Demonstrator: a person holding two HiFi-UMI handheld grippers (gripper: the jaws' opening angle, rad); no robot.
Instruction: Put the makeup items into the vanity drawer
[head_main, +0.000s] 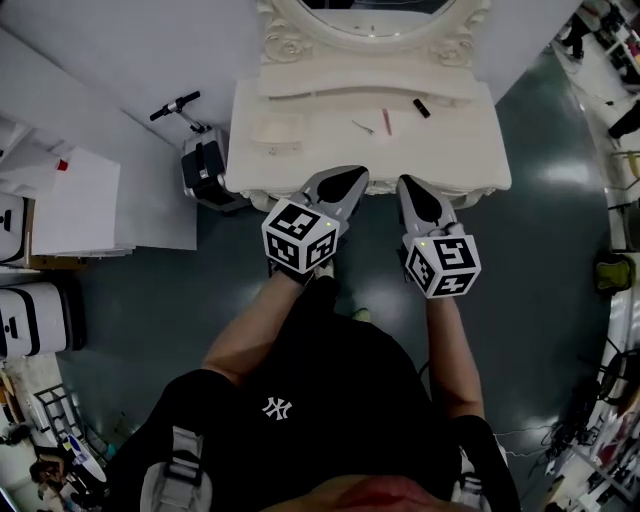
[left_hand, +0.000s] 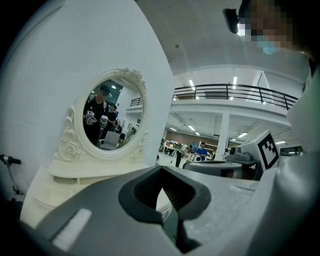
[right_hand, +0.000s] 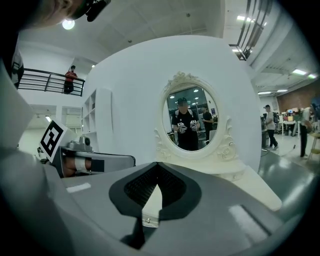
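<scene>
"So, nearest first: what are the hands doing?"

"The left gripper (head_main: 356, 174) and the right gripper (head_main: 408, 183) hover side by side at the near edge of the vanity (head_main: 300, 165). Each has its jaws pressed together, with nothing between them."

"And the drawer?"

"No view shows it pulled out, so I'd judge opening it is the step in hand. One gripper should spread its jaws, take the pull squarely and draw straight back, and the other should stay off the tabletop so it sweeps nothing off."

"Where's the makeup?"

"Farther back on the top, right of centre and well apart from both grippers."

"How many pieces?"

"Three that I can count: one black tube (head_main: 421, 108), one pink stick (head_main: 386, 122) and one pale sliver (head_main: 362, 127) just beside it, too small to name. Behind them is one oval mirror (head_main: 372, 10). Two grippers, one vanity."
</scene>
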